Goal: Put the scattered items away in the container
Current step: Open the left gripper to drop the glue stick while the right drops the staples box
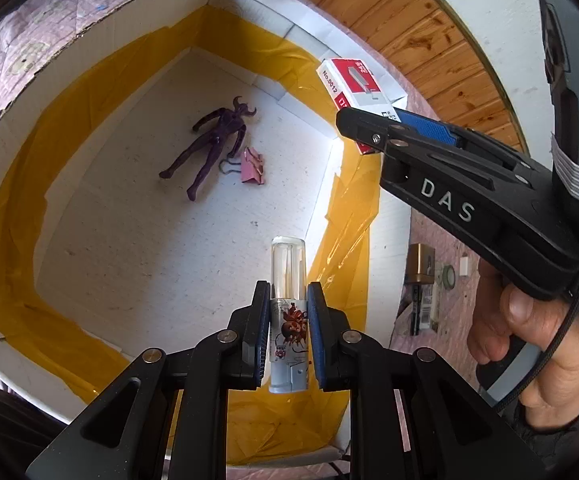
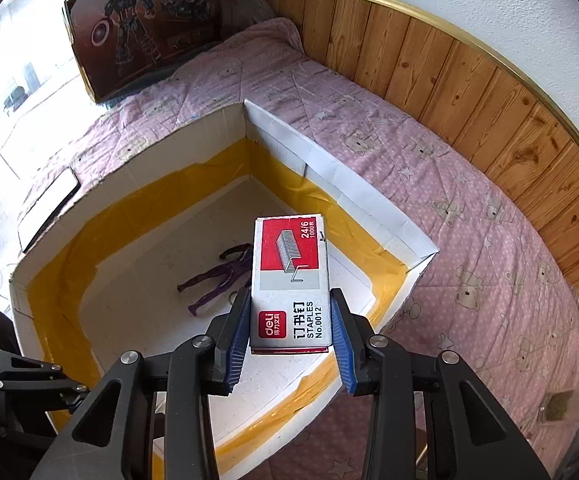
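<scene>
My left gripper [image 1: 288, 336] is shut on a small clear-capped tube with a red printed label [image 1: 289, 320], held over the near corner of the white cardboard box [image 1: 101, 28] lined with yellow tape. My right gripper [image 2: 289, 336] is shut on a red and grey staples box [image 2: 289, 276], held above the box's right side; it also shows in the left wrist view as the right gripper [image 1: 363, 128] with the staples box [image 1: 351, 80]. Inside lie a purple figure [image 1: 213, 144] and a pink binder clip [image 1: 252, 166]; the figure [image 2: 217, 276] is partly hidden behind the staples box.
The box stands on a pink quilted bedspread [image 2: 469, 240] beside wooden wall panelling [image 2: 469, 92]. A toy robot carton [image 2: 145, 20] leans at the far end. To the right of the box lie a gold-topped item [image 1: 420, 264], a small tape roll [image 1: 448, 276] and a white piece [image 1: 464, 266].
</scene>
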Demonstrator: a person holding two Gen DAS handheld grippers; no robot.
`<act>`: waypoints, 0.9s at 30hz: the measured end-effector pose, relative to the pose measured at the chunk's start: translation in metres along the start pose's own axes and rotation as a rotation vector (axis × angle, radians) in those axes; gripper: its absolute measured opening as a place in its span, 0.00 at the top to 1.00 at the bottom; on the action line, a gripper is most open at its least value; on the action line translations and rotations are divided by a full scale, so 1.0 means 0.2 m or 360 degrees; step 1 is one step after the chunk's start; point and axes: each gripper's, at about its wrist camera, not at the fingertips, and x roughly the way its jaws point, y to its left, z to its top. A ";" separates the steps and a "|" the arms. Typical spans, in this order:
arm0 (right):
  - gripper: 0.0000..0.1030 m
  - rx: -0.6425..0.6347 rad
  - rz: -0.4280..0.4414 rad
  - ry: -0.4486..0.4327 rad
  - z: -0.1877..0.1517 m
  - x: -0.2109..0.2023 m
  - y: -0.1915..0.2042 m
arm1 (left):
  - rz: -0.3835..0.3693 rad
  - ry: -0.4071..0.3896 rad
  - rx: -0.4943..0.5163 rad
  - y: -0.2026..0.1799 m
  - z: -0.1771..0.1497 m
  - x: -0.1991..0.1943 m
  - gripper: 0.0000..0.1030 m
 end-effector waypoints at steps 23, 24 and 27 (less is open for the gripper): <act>0.61 0.0009 -0.0142 0.0077 0.01 0.08 -0.07 | -0.0024 0.0024 0.0111 -0.10 -0.09 -0.08 0.77; 0.61 0.0013 -0.0135 0.0071 0.01 0.07 -0.07 | -0.0021 0.0019 0.0113 -0.11 -0.10 -0.09 0.77; 0.61 0.0012 -0.0129 0.0051 0.01 0.02 -0.06 | -0.0013 -0.0001 0.0124 -0.13 -0.12 -0.13 0.77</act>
